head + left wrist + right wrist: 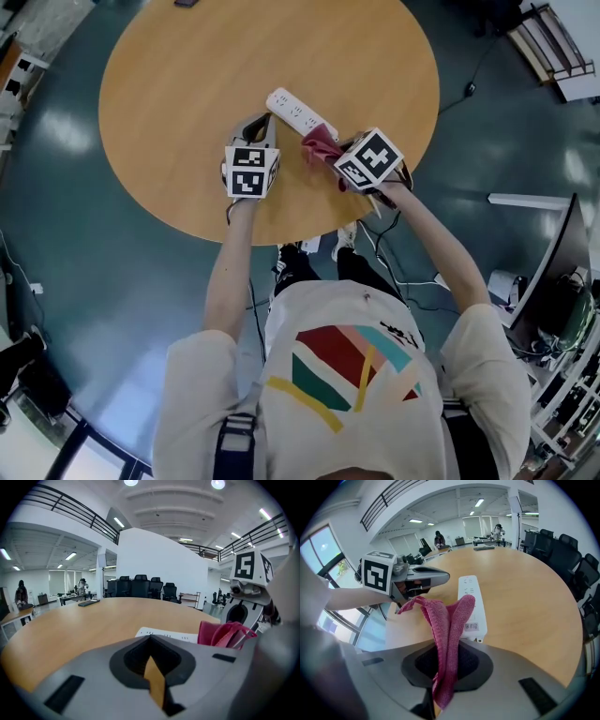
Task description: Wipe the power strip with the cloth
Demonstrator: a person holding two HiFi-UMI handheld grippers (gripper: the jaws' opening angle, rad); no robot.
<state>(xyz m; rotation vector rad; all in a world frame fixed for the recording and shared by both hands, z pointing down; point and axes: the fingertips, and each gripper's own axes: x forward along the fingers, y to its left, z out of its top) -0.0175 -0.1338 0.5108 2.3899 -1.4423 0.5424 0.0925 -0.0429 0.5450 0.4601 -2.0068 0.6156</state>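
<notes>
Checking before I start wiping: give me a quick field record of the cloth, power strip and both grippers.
power strip: long, white, plastic; flat on the round wooden table
cloth: pink, knitted; bunched by the strip's near end, contact unclear
right gripper: shut on the cloth
left gripper: shut, empty, beside the strip's far end
</notes>
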